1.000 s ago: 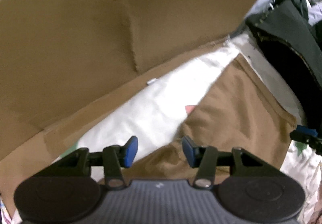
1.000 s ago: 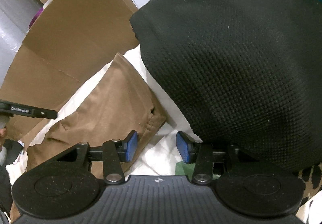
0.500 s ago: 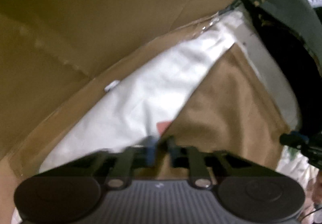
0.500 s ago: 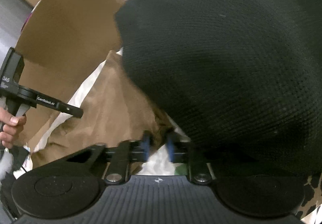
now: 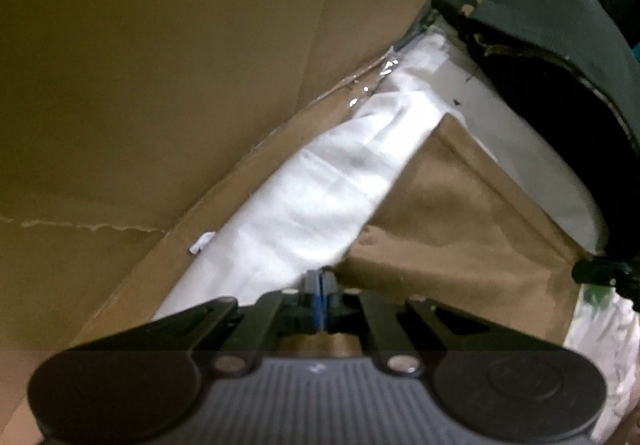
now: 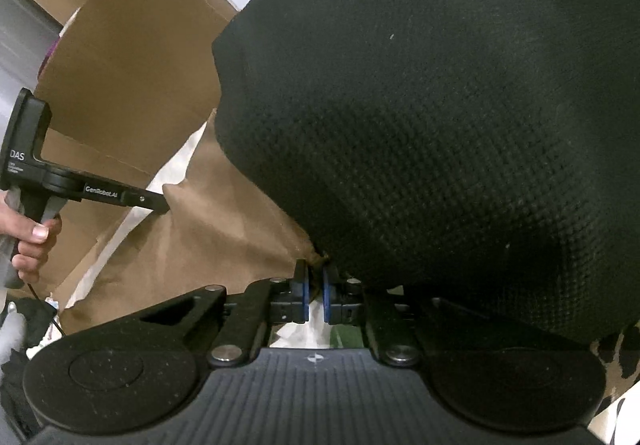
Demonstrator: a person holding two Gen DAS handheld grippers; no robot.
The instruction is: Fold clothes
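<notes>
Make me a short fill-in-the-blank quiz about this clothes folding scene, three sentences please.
1. The garment pinched by both grippers is ____ in colour.
2. The left gripper has its jaws ____.
3. Behind the white sheet stand flattened pieces of ____.

Missing words: brown; shut; cardboard

A white sheet (image 5: 320,197) covers the supporting surface, with a tan garment (image 5: 460,245) spread flat on it, brown cardboard (image 5: 160,65) alongside, and black fabric (image 6: 440,125) overlapping the garment's edge.
</notes>
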